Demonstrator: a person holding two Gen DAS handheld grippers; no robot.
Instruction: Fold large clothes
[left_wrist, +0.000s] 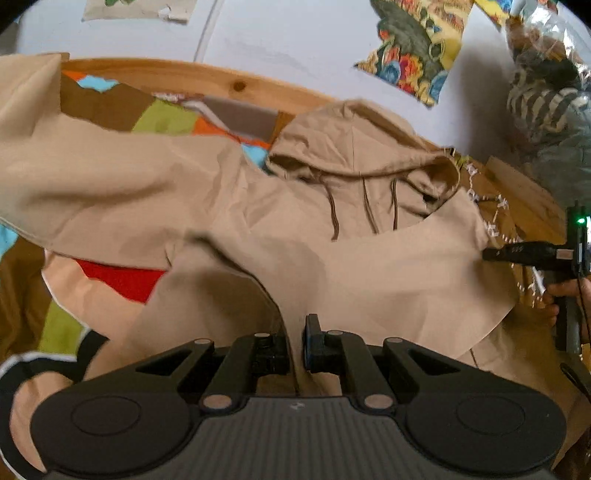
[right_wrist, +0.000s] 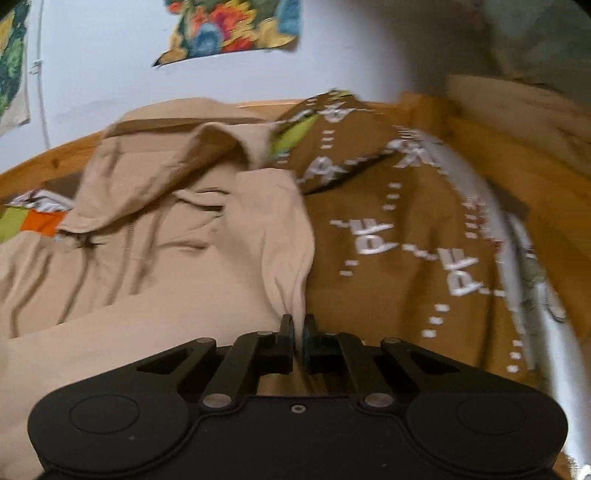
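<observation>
A beige hoodie (left_wrist: 369, 266) lies spread on a bed, hood and brown drawstrings toward the headboard. My left gripper (left_wrist: 295, 332) is shut on a pinched ridge of the hoodie's fabric near its lower middle. One sleeve (left_wrist: 92, 184) is lifted across the left of the left wrist view. In the right wrist view the hoodie (right_wrist: 147, 258) fills the left half, and my right gripper (right_wrist: 298, 328) is shut on its right edge, at a hanging fold. The right gripper (left_wrist: 495, 254) also shows in the left wrist view, holding the hoodie's right shoulder edge.
A brown bedspread (right_wrist: 406, 221) with white marks and bright patches covers the bed. A wooden headboard (left_wrist: 207, 79) runs along a pale wall with a colourful cloth (left_wrist: 413, 48) hung on it. A hand (left_wrist: 565, 291) grips the right tool. A striped bundle (left_wrist: 546, 99) sits at right.
</observation>
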